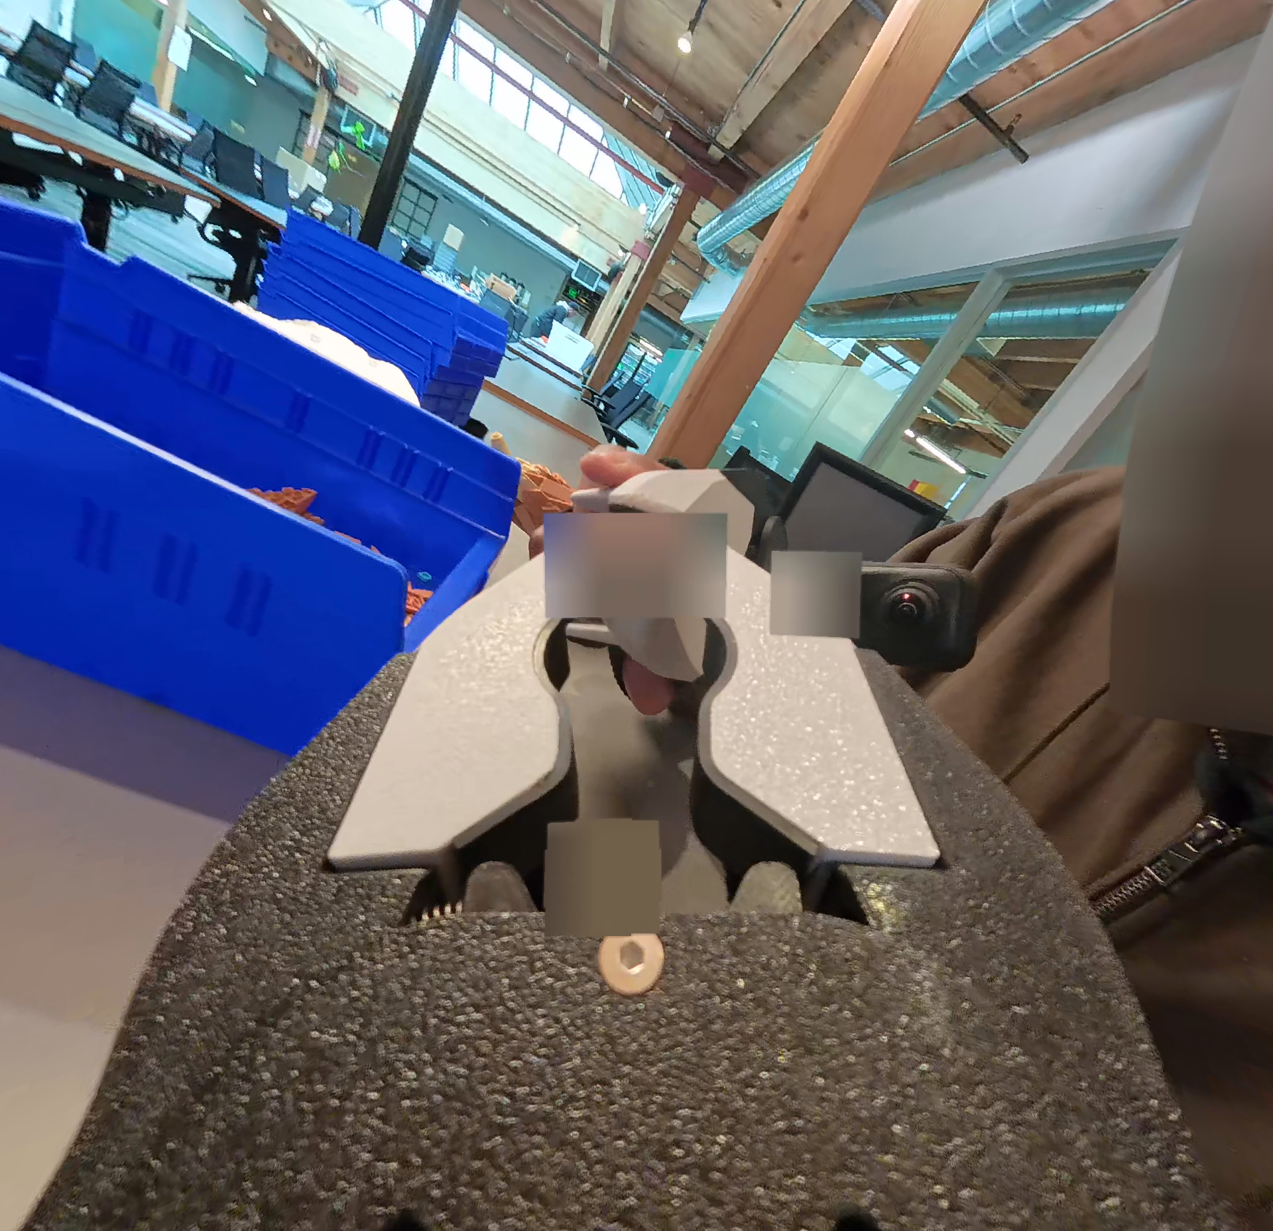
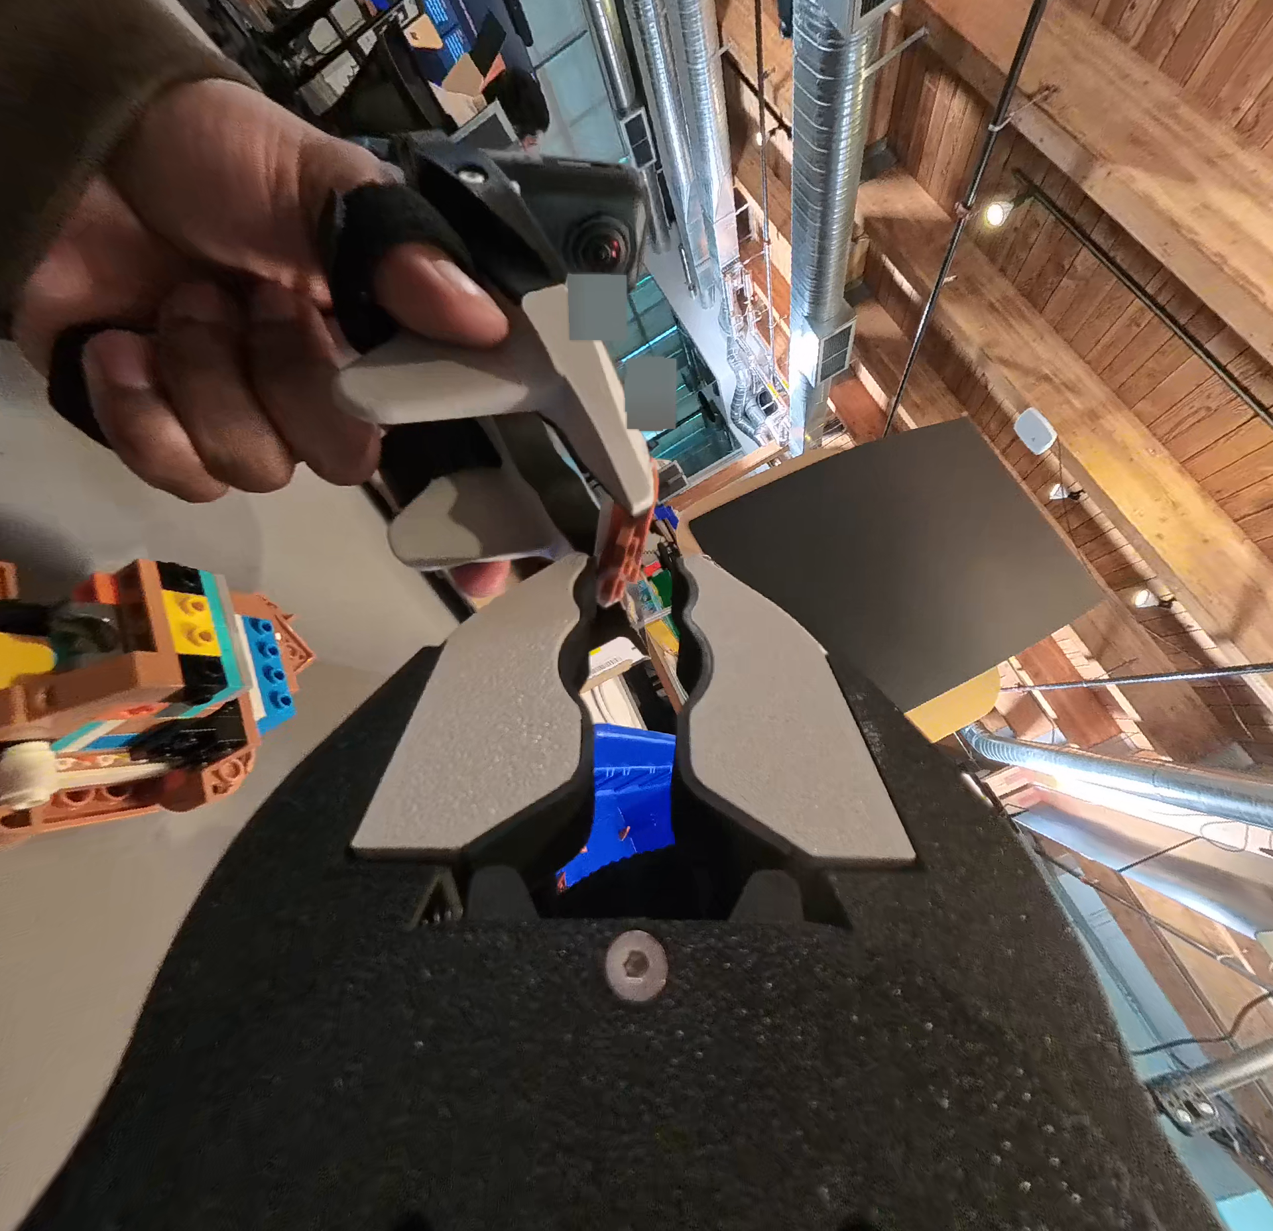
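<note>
Small orange-brown brick is up in the air, off the counter, right where the two tools meet. In the R wrist view its long axis runs approx up-down w/ a slight tilt, i.e. roughly along the reach of the R gripper. The L gripper comes in from upper left. One grey finger tip sits on the brick's top end and the other finger is just below-left, so the brick looks pinched btwn them, tho the contact on the far side is hidden. The brick's lower end dips into the mouth of the R gripper, touching or nearly touching the dark inner edge of one finger. Background shows thru on the other side, so the R fingers are parted and not clamped on it. The L wrist view doesn't help, since a blur patch covers its own tips and no brick shows there. A hand in a brown sleeve holds the L gripper, w/ a small camera mounted on it. Well to the side, a multicolour brick model sits on the counter. Blue bins stand along the counter, the near one holding loose orange-brown pieces.
</note>
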`<state>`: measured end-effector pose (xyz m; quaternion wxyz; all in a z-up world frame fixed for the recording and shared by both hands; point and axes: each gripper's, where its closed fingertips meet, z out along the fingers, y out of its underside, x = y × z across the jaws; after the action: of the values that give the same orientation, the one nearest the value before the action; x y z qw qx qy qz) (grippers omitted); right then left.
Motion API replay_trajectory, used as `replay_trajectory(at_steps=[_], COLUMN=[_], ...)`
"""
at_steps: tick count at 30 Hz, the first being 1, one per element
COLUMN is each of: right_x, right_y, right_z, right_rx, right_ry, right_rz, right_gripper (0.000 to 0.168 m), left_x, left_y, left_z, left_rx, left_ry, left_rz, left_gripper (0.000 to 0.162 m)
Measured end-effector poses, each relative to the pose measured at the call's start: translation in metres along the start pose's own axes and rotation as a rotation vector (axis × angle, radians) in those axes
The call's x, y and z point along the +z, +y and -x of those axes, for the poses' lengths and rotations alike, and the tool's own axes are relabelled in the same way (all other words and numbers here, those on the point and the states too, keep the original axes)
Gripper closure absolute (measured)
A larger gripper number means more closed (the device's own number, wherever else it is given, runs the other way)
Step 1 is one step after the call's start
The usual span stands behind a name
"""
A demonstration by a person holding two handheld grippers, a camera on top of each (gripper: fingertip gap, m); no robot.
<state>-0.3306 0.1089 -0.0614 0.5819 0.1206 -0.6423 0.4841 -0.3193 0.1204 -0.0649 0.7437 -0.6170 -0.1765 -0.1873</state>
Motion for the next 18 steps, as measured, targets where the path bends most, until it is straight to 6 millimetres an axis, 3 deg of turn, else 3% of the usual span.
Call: replay_trajectory(at_steps=[3,18], right_x=[-0.001,-0.007], right_y=[0.0,0.0], right_z=[0.005,0.015], right_rx=[-0.021,0.082], right_ry=[-0.032,-0.203], right_rz=[-0.008,-0.048], right_gripper=[0.157,0.157], left_x=[0.001,-0.005], left_y=[0.003,0.02], left_z=[0.0,0.001], left_rx=[-0.009,0.252], left_ry=[0.007,-0.098], left_rz=[0.021,0.25], left_gripper=[0.127,0.126])
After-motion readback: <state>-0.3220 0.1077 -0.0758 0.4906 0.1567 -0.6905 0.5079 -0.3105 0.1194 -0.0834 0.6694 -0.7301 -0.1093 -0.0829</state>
